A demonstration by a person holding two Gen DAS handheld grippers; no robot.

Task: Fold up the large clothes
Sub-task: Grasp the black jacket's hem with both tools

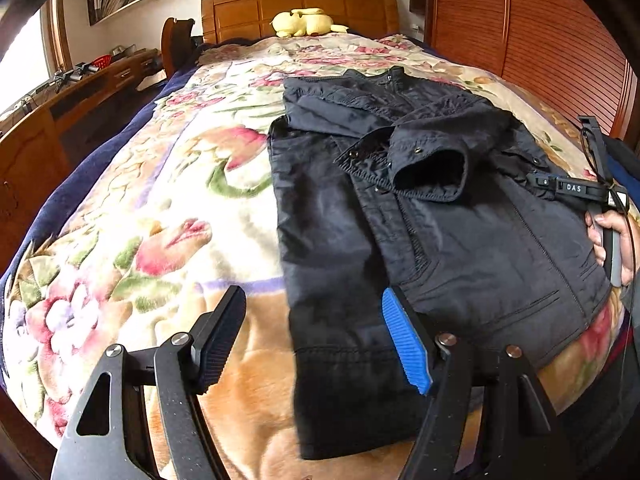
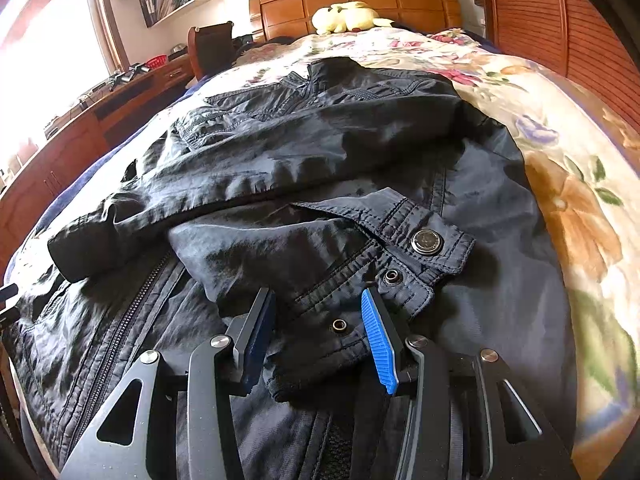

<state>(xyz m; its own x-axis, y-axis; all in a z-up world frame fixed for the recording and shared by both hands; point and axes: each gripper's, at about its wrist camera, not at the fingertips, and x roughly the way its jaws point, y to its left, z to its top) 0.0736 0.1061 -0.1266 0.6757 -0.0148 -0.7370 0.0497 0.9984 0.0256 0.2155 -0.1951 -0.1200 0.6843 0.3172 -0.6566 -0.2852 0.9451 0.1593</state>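
the dark jacket lay on the floral blanket, both sleeves crossed over its chest. the right gripper stood wide around a snap cuff at 12 o'clock — not clamped. the left gripper hung wide above the hem at 6 o'clock — best pinching both layers evenly.

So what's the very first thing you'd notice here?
A big dark jacket lies on a flowery blanket on the bed, its sleeves folded over the front. A yellow plush toy sits by the wooden headboard. The right gripper hovers with open jaws over a sleeve cuff.
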